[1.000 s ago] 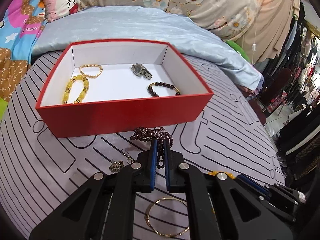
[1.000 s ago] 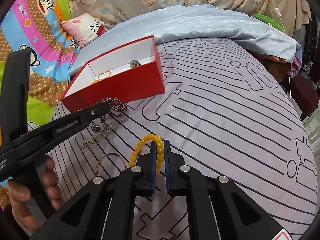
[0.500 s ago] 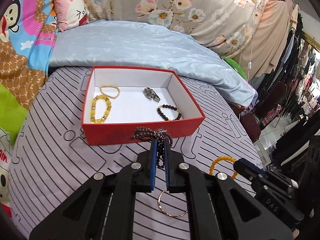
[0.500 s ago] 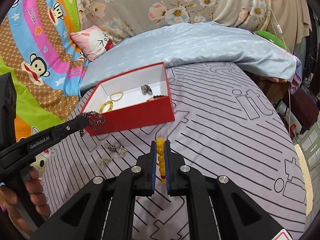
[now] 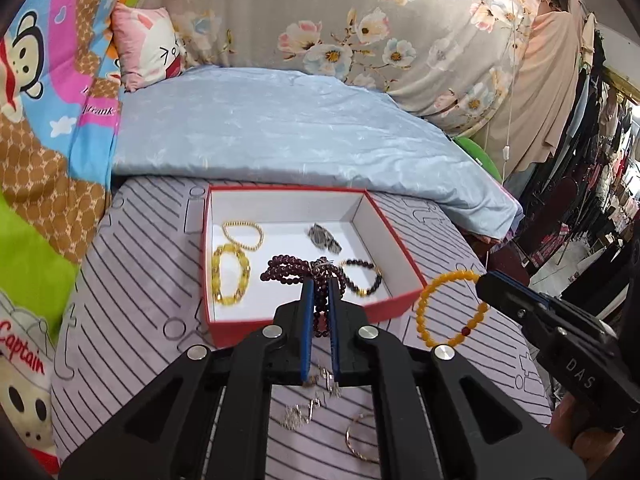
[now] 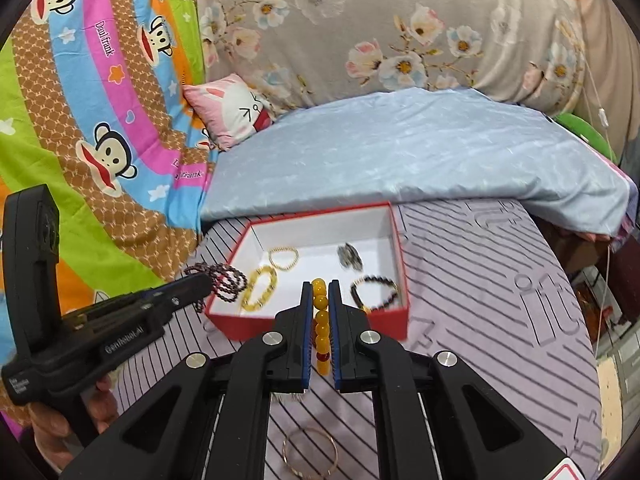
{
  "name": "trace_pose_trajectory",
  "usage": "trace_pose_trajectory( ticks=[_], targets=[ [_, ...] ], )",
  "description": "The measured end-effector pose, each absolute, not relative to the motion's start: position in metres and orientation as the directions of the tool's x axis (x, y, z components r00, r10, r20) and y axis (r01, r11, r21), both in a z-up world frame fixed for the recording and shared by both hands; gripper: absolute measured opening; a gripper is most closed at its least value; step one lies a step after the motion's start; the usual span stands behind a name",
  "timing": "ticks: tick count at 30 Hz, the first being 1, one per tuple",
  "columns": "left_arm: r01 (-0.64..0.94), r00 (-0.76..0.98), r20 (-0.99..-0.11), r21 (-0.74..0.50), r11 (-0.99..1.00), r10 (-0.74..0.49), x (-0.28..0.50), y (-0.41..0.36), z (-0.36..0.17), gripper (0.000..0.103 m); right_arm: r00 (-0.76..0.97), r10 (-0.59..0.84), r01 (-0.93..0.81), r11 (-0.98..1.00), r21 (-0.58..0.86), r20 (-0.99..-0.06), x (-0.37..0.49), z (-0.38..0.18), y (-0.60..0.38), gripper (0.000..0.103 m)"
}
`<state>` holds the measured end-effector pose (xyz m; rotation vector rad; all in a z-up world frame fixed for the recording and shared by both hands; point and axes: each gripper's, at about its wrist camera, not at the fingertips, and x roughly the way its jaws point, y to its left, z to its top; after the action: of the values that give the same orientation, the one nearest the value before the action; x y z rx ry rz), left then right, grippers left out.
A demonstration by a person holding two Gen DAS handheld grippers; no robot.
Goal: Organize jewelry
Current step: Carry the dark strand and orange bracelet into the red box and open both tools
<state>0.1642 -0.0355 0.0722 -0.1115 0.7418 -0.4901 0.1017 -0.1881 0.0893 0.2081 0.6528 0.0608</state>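
Right now a red box (image 5: 316, 326) sits on the striped bed cover (image 5: 132, 288), near the blue quilt (image 5: 280, 132) at the far edge. The box is white inside and has no lid on. Four things lie in it. A thin gold bead ring (image 5: 243, 234) is at the far left corner. A fat yellow bead ring (image 5: 230, 276) lies just in front of it, by the left wall. A watch (image 5: 325, 237) lies near the far wall. A dark bead ring (image 5: 362, 278) lies by the near right corner.

The left tongs (image 5: 319, 292) are closed on a bunch of purple beads (image 5: 296, 270). The bunch hangs in the air over the near side of the box. The right tongs (image 6: 320, 304) are closed on an orange bead ring (image 6: 321, 320) with one red bead. It hangs just in front of the box's near right corner.

On the cover, at the near edge, lie a thin gold bangle (image 6: 310, 458) and a little silver chain (image 5: 306, 408).

The left tongs say "GenRobot.AI" on the side, as the right view shows. The right tongs say "DAS". The monkey blanket (image 6: 100, 92) says "Daulfrank". A cloth at the left says "Captain".
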Motion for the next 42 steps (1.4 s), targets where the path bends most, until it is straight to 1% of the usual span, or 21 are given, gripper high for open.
trace_pose_trajectory(
  ticks=[7, 17, 28, 35, 40, 41, 42],
  targets=[
    [0.388, 0.631, -0.62, -0.267, 0.882, -0.466, 0.2, -0.047, 0.065, 0.006, 0.778, 0.148, -0.013, 0.975, 0.22, -0.61, 0.15, 0.085, -0.182, 0.007],
    [0.379, 0.613, -0.646, -0.265, 0.887, -0.455, 0.232, -0.054, 0.042, 0.006, 0.743, 0.167, -0.02, 0.973, 0.228, -0.648, 0.197, 0.061, -0.18, 0.007],
    [0.363, 0.586, -0.682, -0.263, 0.894, -0.439, 0.257, -0.06, 0.015, 0.006, 0.718, 0.164, -0.009, 0.974, 0.227, -0.676, 0.229, 0.034, -0.178, 0.007],
    [0.363, 0.567, -0.695, -0.271, 0.892, -0.442, 0.27, -0.066, 0.004, 0.006, 0.683, 0.197, -0.024, 0.969, 0.248, -0.703, 0.247, 0.015, -0.18, 0.007],
    [0.374, 0.554, -0.706, -0.261, 0.89, -0.44, 0.275, -0.073, -0.002, 0.007, 0.677, 0.188, -0.026, 0.972, 0.233, -0.711, 0.255, 0.007, -0.181, 0.007],
    [0.376, 0.562, -0.701, -0.257, 0.89, -0.44, 0.274, -0.073, -0.001, 0.008, 0.684, 0.18, -0.019, 0.973, 0.23, -0.707, 0.254, 0.007, -0.182, 0.011],
    [0.377, 0.57, -0.696, -0.252, 0.891, -0.437, 0.273, -0.073, 0.0, 0.012, 0.688, 0.173, -0.011, 0.974, 0.228, -0.705, 0.253, 0.008, -0.183, 0.016]
  ],
)
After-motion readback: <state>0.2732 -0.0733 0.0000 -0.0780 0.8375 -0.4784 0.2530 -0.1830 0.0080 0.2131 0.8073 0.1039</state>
